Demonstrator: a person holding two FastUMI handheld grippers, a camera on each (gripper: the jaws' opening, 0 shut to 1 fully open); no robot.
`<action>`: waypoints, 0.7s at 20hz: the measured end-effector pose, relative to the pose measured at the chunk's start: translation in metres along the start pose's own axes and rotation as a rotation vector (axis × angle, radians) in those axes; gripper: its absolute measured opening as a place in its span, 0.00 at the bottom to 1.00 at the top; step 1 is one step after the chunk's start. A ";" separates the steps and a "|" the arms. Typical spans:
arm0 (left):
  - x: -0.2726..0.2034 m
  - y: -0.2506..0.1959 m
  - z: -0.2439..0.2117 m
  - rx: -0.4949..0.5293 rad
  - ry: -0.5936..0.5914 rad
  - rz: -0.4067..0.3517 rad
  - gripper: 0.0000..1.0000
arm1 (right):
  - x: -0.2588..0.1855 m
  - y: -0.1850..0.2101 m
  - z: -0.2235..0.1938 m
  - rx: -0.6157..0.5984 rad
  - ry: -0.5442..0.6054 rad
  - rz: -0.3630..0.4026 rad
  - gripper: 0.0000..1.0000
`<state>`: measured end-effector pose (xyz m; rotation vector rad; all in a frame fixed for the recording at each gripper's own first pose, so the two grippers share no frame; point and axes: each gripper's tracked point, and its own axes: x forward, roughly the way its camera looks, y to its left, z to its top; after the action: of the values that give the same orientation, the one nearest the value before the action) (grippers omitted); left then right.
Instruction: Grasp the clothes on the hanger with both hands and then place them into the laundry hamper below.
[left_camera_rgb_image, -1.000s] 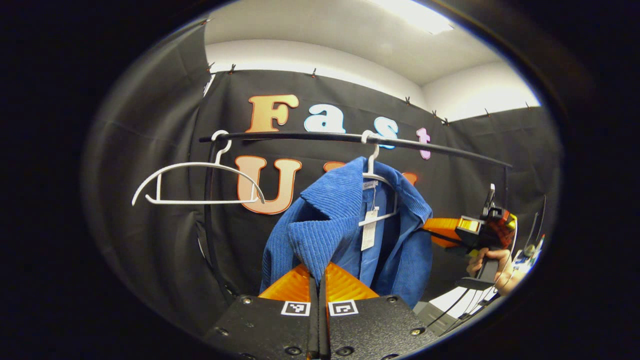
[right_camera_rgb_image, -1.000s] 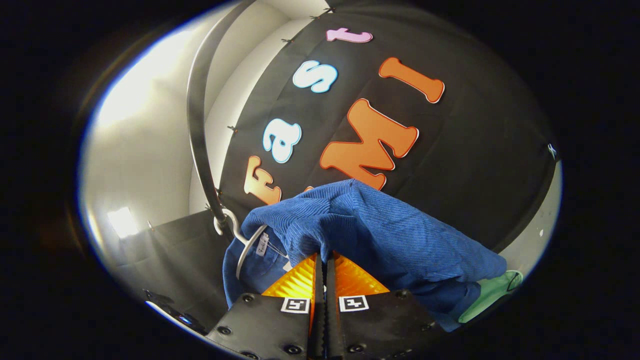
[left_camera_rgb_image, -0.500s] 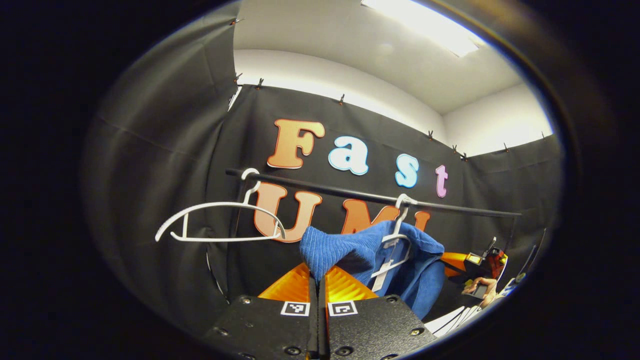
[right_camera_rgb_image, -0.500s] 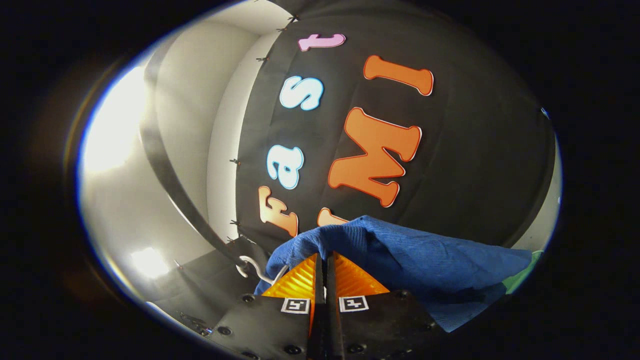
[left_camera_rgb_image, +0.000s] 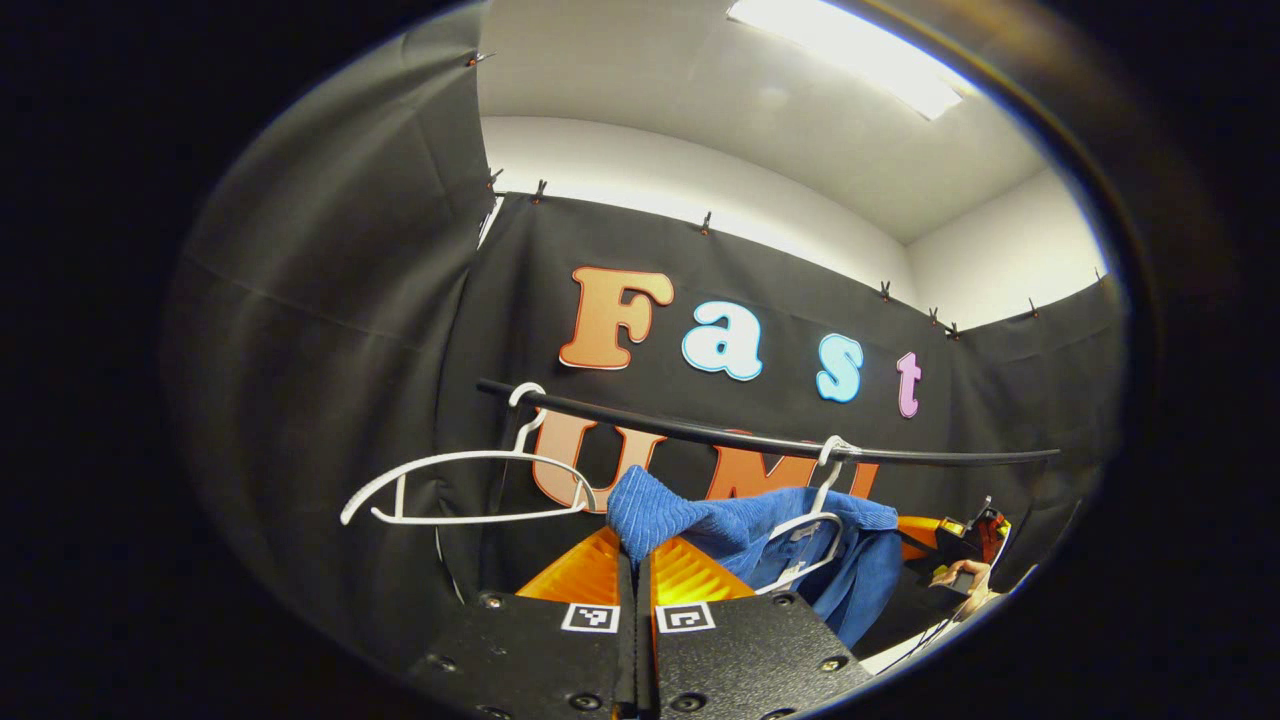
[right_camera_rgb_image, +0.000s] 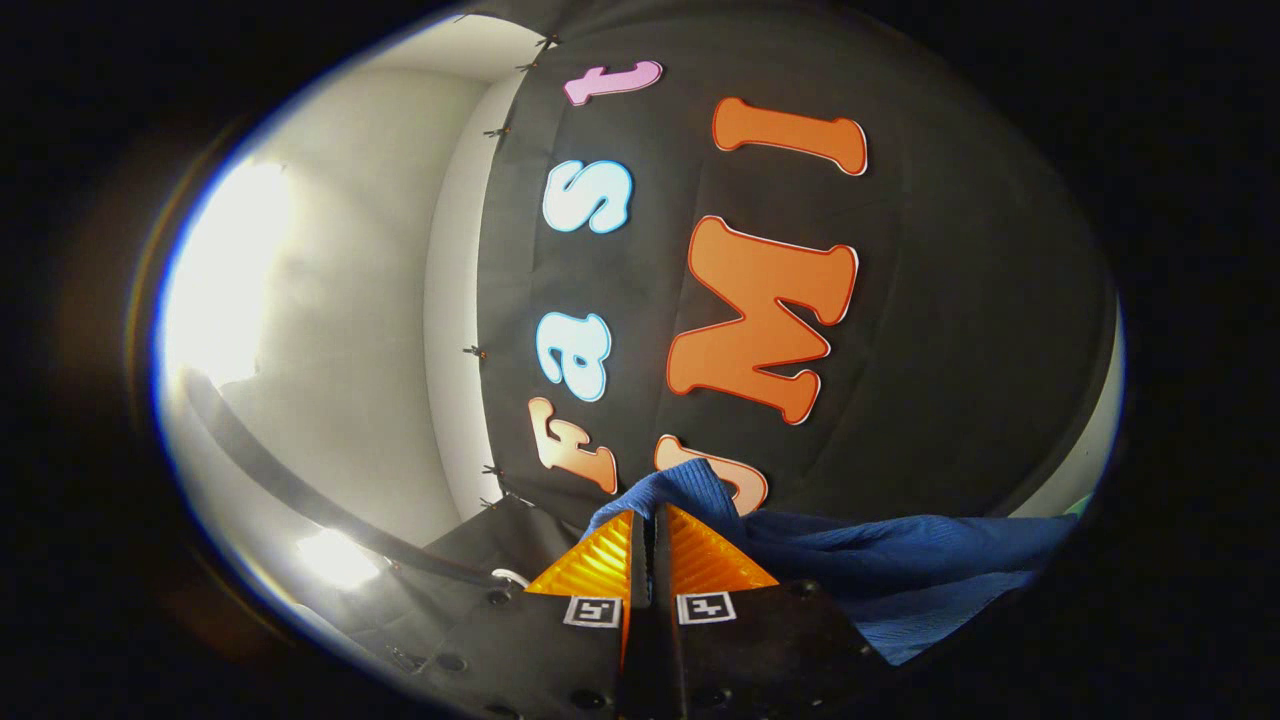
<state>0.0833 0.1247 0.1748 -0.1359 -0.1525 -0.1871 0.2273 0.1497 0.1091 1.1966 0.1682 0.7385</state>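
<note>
Left tool clamped on blue jacket fold; right tool pinching other side. Jacket half off white hanger, sagging below rail. Lower both tools evenly, pull clear of hanger. Hamper position unknown. Snag risk: hanger arm.

No readable text — square coded markers on tongs only.

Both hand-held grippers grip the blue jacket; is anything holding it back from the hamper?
Yes: the white hanger on the rail sits inside the blue jacket, which is not yet free. The hamper is out of frame.
</note>
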 end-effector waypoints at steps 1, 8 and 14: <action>0.000 0.001 0.002 0.002 -0.001 0.003 0.00 | 0.003 -0.001 0.003 0.002 0.002 0.003 0.07; 0.016 0.004 0.016 0.023 0.001 0.015 0.00 | 0.025 0.010 0.024 -0.021 0.026 0.023 0.07; 0.041 0.010 0.008 0.050 0.032 0.017 0.00 | 0.039 0.000 0.042 -0.015 0.027 0.002 0.07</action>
<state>0.1240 0.1282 0.1880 -0.0845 -0.1237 -0.1681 0.2774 0.1405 0.1349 1.1731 0.1837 0.7567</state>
